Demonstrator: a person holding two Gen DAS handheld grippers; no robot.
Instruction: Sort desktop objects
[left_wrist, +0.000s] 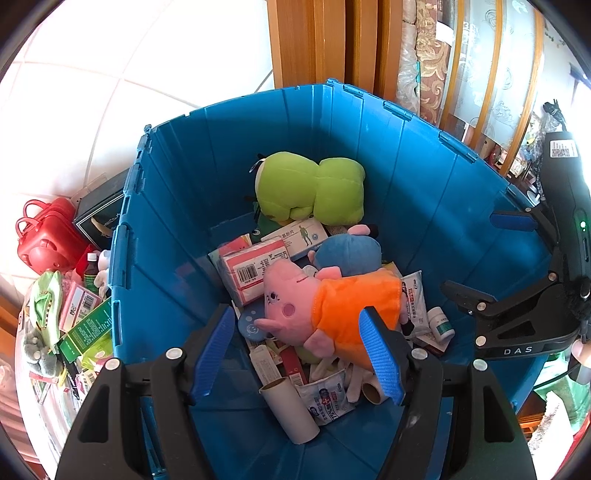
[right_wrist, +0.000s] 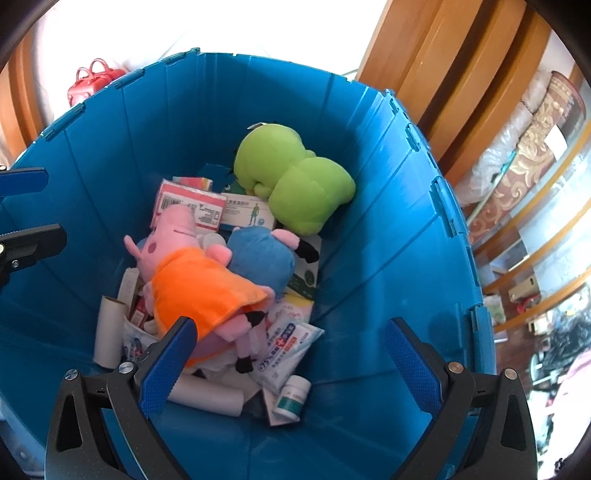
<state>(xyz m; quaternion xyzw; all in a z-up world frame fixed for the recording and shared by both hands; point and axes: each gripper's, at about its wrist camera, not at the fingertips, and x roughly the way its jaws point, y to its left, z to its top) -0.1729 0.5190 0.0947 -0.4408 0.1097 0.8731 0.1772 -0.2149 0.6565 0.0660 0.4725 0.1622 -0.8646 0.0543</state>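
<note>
- Left wrist view: the left claw (left_wrist: 297, 350) is hanging wide open over the blue bin (left_wrist: 177, 206), holding nothing, with the pink pig plush (left_wrist: 325, 310) in its orange dress lying between and beyond the two blue pads.
- The plush is resting on loose layers: a pink barcode box (left_wrist: 251, 271), a cardboard tube (left_wrist: 288, 410), a wipes pouch (left_wrist: 328, 398). If the claw is closing low, it is likely catching a pouch or tube along with the soft fabric.
- A pinch on the dress alone is risky; the cloth looks slippery and the toy could be sagging out on the lift.
- Unsorted items are piling on the desk (left_wrist: 22, 354) left of the bin: a green carton (left_wrist: 88, 330), a red handbag (left_wrist: 48, 240). A wide sweep toward them could be clipping the bin rim.
- The right claw (left_wrist: 480, 258) is showing at the right edge, close above the bin wall; the two tools could be colliding if both are reaching in.
- Right wrist view: the right claw (right_wrist: 291, 365) is also spread wide and empty, its left pad just over the pig's feet.
- The green plush (right_wrist: 291, 177), the blue plush (right_wrist: 262, 258) and a small white bottle (right_wrist: 293, 397) are lying inside; the bottle looks apt to roll if nudged.
</note>
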